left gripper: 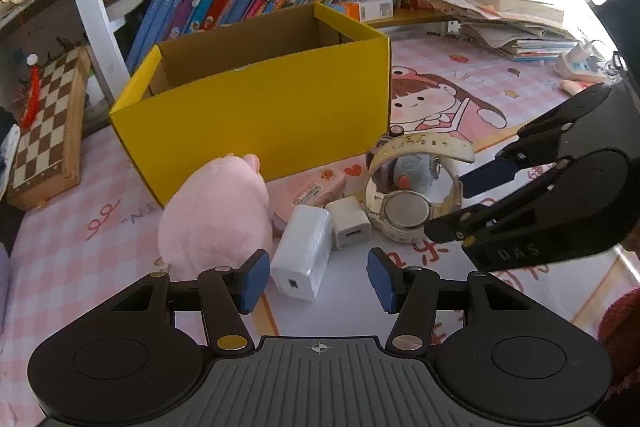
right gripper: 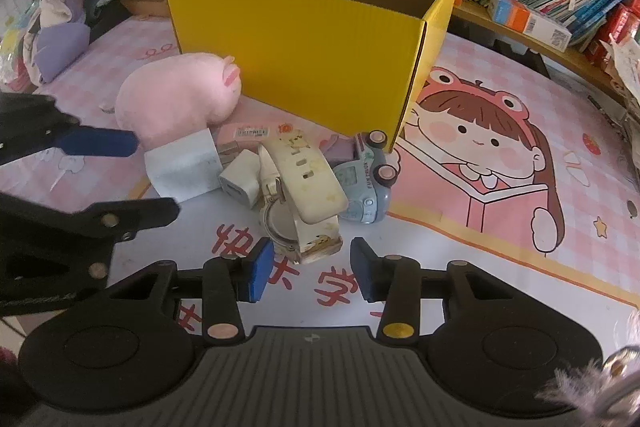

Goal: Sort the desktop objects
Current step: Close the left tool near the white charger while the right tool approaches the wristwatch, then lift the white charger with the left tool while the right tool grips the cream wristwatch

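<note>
Before the corrugated yellow box (left gripper: 256, 107), both grippers' jaws gape empty near a plush pink toy (left gripper: 216, 215).

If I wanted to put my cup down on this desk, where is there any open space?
The desk mat is bare to the right of the toy car, over the cartoon girl. There is also bare mat left of the pink plush, toward the chessboard. It is crowded in front of the yellow box, around the watch and white chargers.

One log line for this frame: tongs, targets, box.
left tongs: open, at white charger | right tongs: open, at watch | yellow box: nothing seen inside
</note>
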`<state>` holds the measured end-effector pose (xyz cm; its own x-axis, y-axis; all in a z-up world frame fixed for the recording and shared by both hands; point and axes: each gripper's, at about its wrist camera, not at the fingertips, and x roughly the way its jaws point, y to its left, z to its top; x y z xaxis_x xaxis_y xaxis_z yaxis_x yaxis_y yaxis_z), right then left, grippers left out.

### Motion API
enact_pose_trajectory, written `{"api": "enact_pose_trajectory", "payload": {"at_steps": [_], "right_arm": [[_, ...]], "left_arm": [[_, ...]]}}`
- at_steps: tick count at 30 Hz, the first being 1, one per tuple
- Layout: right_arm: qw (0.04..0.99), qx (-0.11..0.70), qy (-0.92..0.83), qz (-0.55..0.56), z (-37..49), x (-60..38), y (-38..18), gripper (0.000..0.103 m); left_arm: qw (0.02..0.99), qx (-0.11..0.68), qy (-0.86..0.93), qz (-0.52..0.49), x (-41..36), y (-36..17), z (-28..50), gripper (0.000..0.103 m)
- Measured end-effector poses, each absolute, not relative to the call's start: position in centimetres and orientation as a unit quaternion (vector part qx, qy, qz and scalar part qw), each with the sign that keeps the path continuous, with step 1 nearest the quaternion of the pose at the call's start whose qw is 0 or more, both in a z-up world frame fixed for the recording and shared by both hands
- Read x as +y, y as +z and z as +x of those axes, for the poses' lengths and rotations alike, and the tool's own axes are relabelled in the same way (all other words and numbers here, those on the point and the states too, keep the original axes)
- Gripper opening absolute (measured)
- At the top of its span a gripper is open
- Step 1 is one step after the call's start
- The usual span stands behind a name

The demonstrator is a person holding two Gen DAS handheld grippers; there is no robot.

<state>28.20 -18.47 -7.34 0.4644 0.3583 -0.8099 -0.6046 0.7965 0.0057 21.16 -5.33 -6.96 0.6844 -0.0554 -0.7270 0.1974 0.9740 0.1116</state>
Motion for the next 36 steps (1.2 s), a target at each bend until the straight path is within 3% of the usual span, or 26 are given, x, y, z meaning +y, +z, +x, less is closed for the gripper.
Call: {"api": "enact_pose_trajectory", "payload": {"at_steps": [9,21,24,27,36], "right_arm": [[0.834,0.441,0.302,-0.137,29.4,-18.6,-8.0,0.038],[0.819,0.452,0.325,-0.138,29.9,-17.8,-8.7,0.037],[0.819,0.454,0.325,-0.135,29.9,-17.8,-8.7,0.036],[0.818,0.456,0.327,-0.129,29.8,-17.9,-8.6,0.026],[0.828,0.444,0.321,-0.12,28.7,-18.4,-7.7,0.026]], "left_arm": [[0.904,0.413,-0.061,0.097,-5.3,-8.3,23.3,0.048],[0.891,0.442,-0.068,0.073,-4.7,-9.9,24.7,0.025],[0.891,0.444,-0.07,0.065,-4.6,-9.9,24.7,0.025],[0.889,0.448,-0.076,0.052,-4.3,-9.9,24.2,0.025],[0.891,0.446,-0.087,0.026,-3.6,-8.8,22.4,0.025]]}}
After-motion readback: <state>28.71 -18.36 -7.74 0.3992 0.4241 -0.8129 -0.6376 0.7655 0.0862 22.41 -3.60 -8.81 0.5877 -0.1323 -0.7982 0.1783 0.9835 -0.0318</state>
